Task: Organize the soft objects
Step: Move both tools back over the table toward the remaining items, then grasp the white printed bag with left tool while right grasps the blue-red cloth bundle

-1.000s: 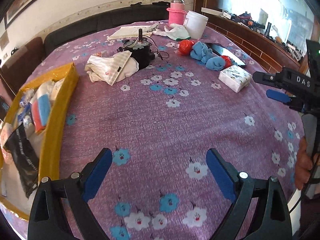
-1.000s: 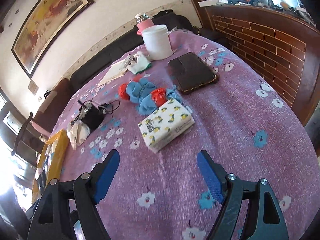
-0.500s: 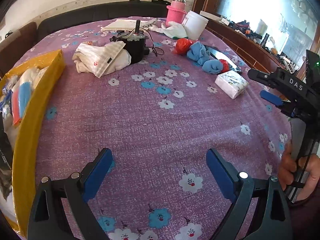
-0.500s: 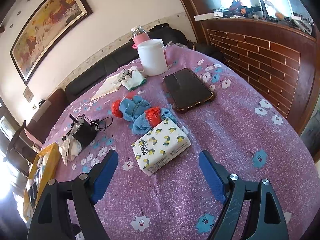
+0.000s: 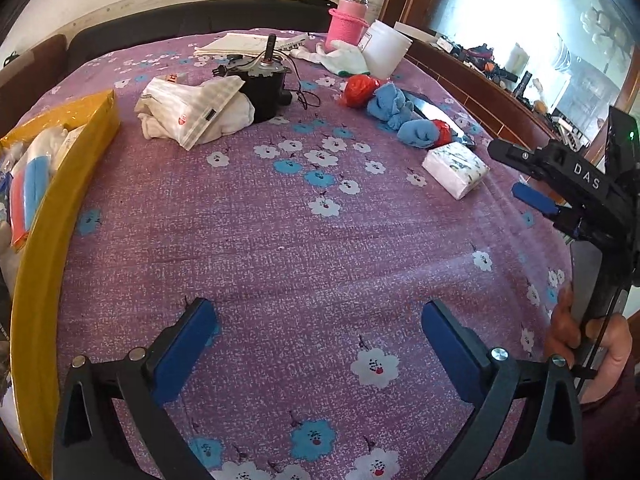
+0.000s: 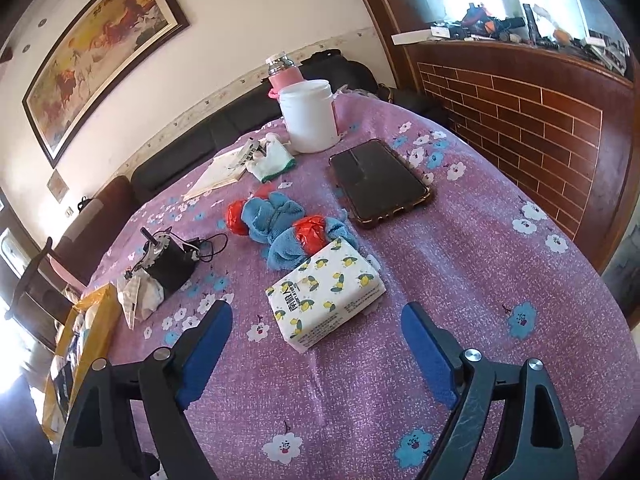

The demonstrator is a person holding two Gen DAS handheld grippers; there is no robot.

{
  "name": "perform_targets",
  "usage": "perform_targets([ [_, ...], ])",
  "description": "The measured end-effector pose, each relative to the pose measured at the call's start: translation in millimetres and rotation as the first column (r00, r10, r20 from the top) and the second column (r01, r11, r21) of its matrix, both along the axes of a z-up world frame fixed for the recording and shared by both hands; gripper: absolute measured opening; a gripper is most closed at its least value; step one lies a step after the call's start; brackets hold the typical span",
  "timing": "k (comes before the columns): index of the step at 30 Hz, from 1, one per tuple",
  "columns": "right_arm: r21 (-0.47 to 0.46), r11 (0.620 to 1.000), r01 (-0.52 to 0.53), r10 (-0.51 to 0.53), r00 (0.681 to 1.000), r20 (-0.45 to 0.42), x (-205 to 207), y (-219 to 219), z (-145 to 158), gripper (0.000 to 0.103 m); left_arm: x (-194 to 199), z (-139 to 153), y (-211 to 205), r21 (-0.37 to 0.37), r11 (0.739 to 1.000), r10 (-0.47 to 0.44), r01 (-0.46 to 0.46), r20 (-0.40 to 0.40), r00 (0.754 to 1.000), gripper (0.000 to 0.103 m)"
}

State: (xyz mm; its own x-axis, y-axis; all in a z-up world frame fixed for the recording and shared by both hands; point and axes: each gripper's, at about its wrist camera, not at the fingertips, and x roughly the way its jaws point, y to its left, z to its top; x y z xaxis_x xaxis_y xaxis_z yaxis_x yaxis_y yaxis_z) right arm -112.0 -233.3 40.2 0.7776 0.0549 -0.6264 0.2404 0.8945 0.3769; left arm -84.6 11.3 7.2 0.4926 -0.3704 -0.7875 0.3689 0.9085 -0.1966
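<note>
Both the left gripper point(image 5: 316, 334) and the right gripper point(image 6: 316, 342) have just been opening and stand wide and empty, the tissue pack point(image 6: 325, 293) lying just ahead of the right one, probably the next pick

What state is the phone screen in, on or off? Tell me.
Off, it seems: the phone lies face up on the tablecloth, its screen uniformly dark, showing only reflected glare.

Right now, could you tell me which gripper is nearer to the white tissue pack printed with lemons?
Right. The right gripper hangs open just short of the tissue pack; the left gripper is farther back over bare cloth.
</note>
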Motion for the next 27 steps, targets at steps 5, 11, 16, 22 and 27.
perform_targets([
  [5,-0.002,1.0,0.0,0.0,1.0,0.004,-1,0,0,0.09,0,-2,-7,0.049,0.999,-0.005,0.005,0.002,1.0,0.103],
  [11,-0.018,0.998,0.053,-0.054,0.999,-0.006,-5,-4,4,0.091,0,-2,-9,0.067,0.998,-0.008,0.008,0.001,1.0,0.103],
  [16,-0.06,0.998,-0.016,0.017,1.0,0.011,7,10,35,0.091,0,-6,-24,0.175,0.984,-0.045,0.045,-0.005,0.999,0.103],
  [22,-0.034,0.964,-0.263,0.259,0.962,-0.083,78,55,56,0.093,-4,-5,-22,0.158,0.986,-0.055,0.054,0.005,0.998,0.103],
  [27,-0.116,0.828,-0.549,0.534,0.834,-0.135,141,142,72,0.093,-2,-1,-10,0.065,0.997,-0.042,0.042,0.002,0.999,0.103],
])
